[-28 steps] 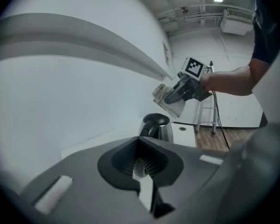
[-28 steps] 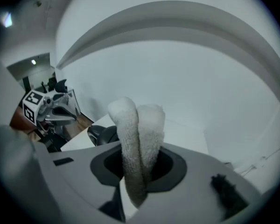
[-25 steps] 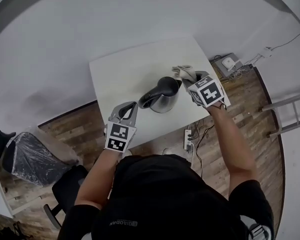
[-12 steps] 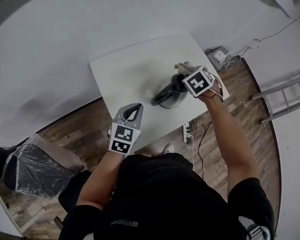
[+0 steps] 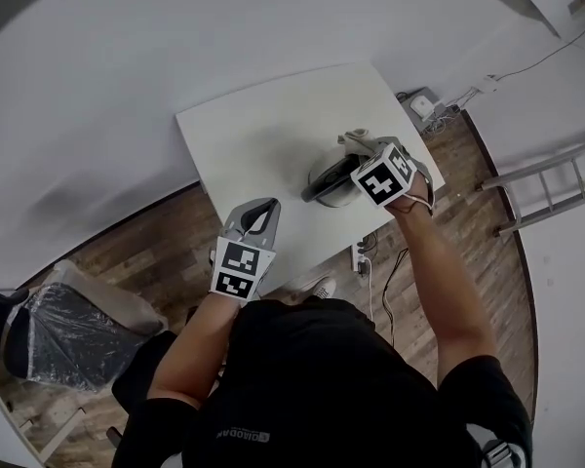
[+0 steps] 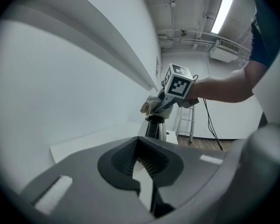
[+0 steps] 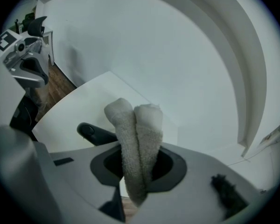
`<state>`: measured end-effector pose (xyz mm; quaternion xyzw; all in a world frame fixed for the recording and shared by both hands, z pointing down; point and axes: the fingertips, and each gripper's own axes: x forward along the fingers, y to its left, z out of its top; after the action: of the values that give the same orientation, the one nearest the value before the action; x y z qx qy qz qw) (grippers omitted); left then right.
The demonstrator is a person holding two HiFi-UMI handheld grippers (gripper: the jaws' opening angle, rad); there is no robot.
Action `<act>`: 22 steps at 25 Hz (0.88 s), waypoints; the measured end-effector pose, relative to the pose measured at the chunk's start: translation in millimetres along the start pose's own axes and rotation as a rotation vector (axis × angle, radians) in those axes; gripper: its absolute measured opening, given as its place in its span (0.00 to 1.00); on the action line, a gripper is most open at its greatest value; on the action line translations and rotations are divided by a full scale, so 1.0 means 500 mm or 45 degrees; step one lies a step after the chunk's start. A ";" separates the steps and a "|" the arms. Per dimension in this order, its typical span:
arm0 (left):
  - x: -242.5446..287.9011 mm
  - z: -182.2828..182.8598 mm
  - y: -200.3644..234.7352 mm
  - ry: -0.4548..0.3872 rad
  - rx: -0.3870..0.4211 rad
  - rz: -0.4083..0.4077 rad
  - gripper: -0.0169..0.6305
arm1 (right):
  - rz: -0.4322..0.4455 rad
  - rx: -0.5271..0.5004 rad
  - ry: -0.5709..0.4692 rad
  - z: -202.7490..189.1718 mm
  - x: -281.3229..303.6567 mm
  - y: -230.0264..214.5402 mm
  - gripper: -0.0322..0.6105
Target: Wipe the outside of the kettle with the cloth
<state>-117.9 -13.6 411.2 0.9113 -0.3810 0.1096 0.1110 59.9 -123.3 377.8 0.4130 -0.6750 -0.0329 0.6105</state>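
The steel kettle with its black handle stands near the right front of the white table. My right gripper is over the kettle's right side, shut on the folded beige cloth. In the right gripper view the cloth sticks up between the jaws, and the kettle's handle shows just past them. My left gripper hovers at the table's front edge, left of the kettle, shut with nothing in it. The left gripper view shows the kettle ahead under the right gripper.
A wall runs close behind the table. On the wooden floor, a power strip with cables lies under the table's front right. A ladder stands at the right, and a plastic-wrapped chair at the left.
My right gripper has carried the cloth from the kettle's far right side toward me, over its near right side. My left gripper has drawn back from the kettle's handle to the table's front edge.
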 end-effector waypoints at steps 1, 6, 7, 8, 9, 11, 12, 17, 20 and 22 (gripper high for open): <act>-0.001 -0.002 0.001 0.000 -0.004 -0.001 0.04 | -0.017 -0.024 0.001 0.002 -0.004 0.009 0.19; -0.002 -0.001 0.003 -0.007 -0.020 -0.008 0.04 | -0.086 -0.185 0.008 0.023 -0.024 0.055 0.19; -0.003 -0.001 0.003 -0.010 -0.023 -0.009 0.04 | -0.085 -0.195 0.003 0.029 -0.027 0.065 0.19; -0.004 0.000 0.003 -0.014 -0.026 -0.010 0.04 | -0.082 -0.199 -0.004 0.034 -0.030 0.074 0.19; -0.006 0.000 0.003 -0.017 -0.028 -0.011 0.04 | -0.079 -0.201 -0.010 0.040 -0.034 0.083 0.19; -0.009 -0.003 0.006 -0.021 -0.034 -0.010 0.04 | -0.075 -0.215 -0.021 0.050 -0.039 0.103 0.19; -0.010 -0.005 0.008 -0.022 -0.037 -0.007 0.04 | -0.073 -0.228 -0.025 0.055 -0.041 0.114 0.19; -0.015 -0.011 0.016 -0.024 -0.052 0.014 0.04 | -0.040 -0.252 -0.044 0.067 -0.042 0.167 0.19; -0.021 -0.017 0.018 -0.013 -0.051 0.018 0.04 | -0.009 -0.233 -0.063 0.070 -0.041 0.195 0.19; -0.026 -0.023 0.020 -0.005 -0.057 0.023 0.04 | 0.019 -0.213 -0.083 0.074 -0.041 0.215 0.19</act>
<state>-135.1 -8.4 419.8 0.9054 -0.3916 0.1003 0.1295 -29.2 -57.5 411.0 0.3542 -0.6926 -0.0979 0.6208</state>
